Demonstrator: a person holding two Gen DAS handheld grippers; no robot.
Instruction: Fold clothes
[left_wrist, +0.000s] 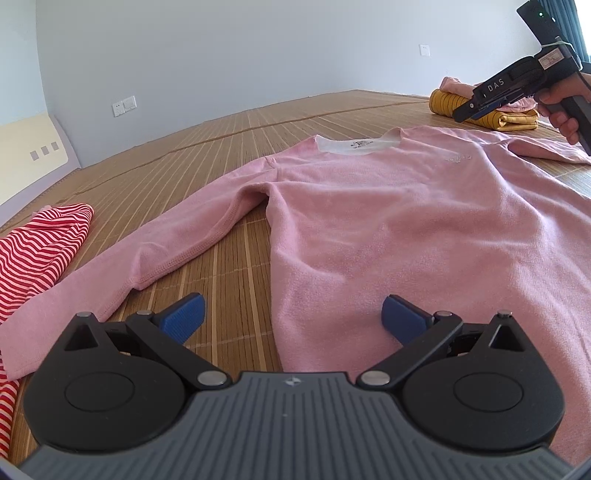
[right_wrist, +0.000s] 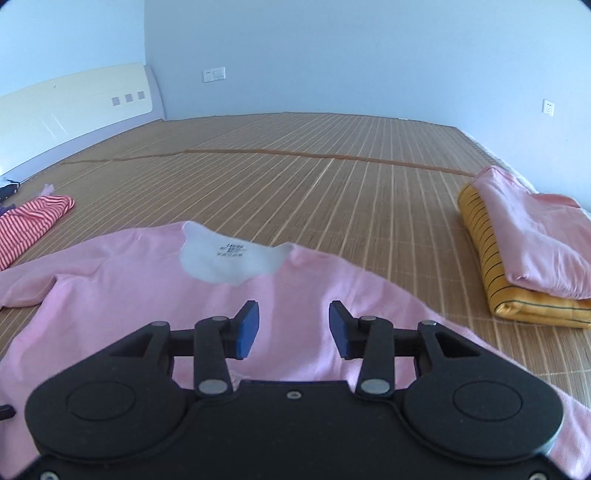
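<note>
A pink long-sleeved top (left_wrist: 388, 221) lies spread flat on the bamboo mat (left_wrist: 184, 155), collar with white label away from me. Its left sleeve (left_wrist: 147, 254) stretches out toward the lower left. My left gripper (left_wrist: 293, 319) hovers open over the top's lower left hem, nothing between its blue pads. The right gripper (left_wrist: 476, 107), held by a hand, shows at the upper right above the far shoulder. In the right wrist view the right gripper (right_wrist: 293, 328) is open above the pink top (right_wrist: 147, 291), just below the collar (right_wrist: 229, 258).
A red-and-white striped garment (left_wrist: 33, 254) lies crumpled at the left, touching the sleeve's cuff. A folded stack, pink on a yellow striped piece (right_wrist: 524, 258), sits at the right. A headboard (right_wrist: 66, 114) and wall bound the mat (right_wrist: 295, 177) behind.
</note>
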